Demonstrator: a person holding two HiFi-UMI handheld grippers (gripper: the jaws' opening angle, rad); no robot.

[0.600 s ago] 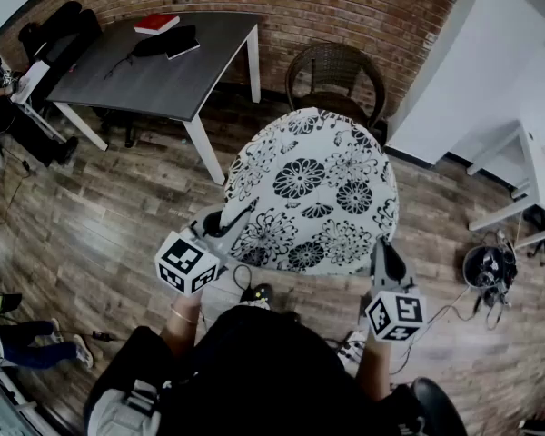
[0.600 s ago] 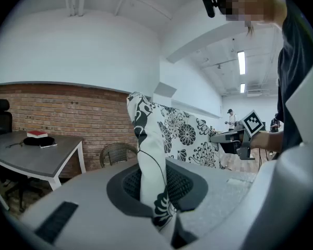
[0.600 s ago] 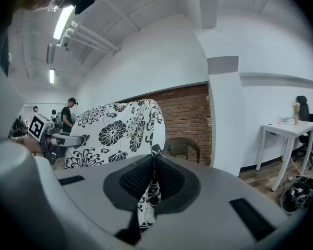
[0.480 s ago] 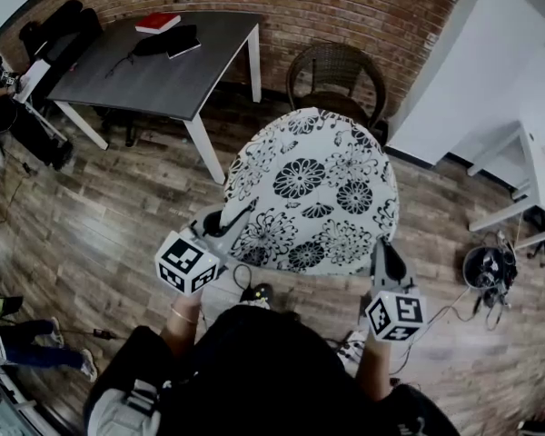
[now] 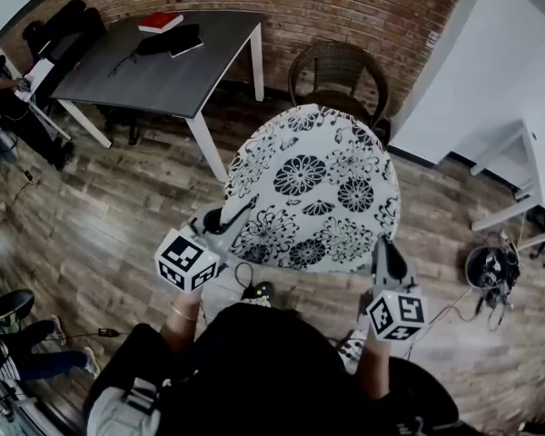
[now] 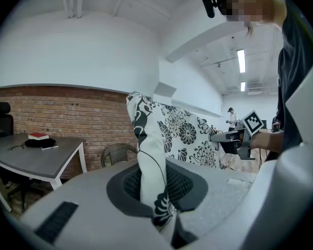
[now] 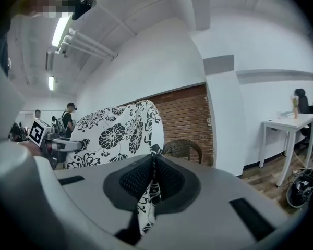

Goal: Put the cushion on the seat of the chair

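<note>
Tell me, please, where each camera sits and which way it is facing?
Head view: on the person's head, looking steeply down at the cushion and wicker chair; forearms, left tongs, right tongs show.
Left gripper view: on the left tongs, facing the brick wall; its jaws grip the cushion.
Right gripper view: on the right tongs, likewise.
All share cushion and chair.

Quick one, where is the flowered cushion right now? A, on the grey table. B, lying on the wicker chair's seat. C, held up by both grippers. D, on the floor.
C: the left gripper and the right gripper are each shut on an edge of the cushion, which is held up between them, with the wicker chair beyond it.
</note>
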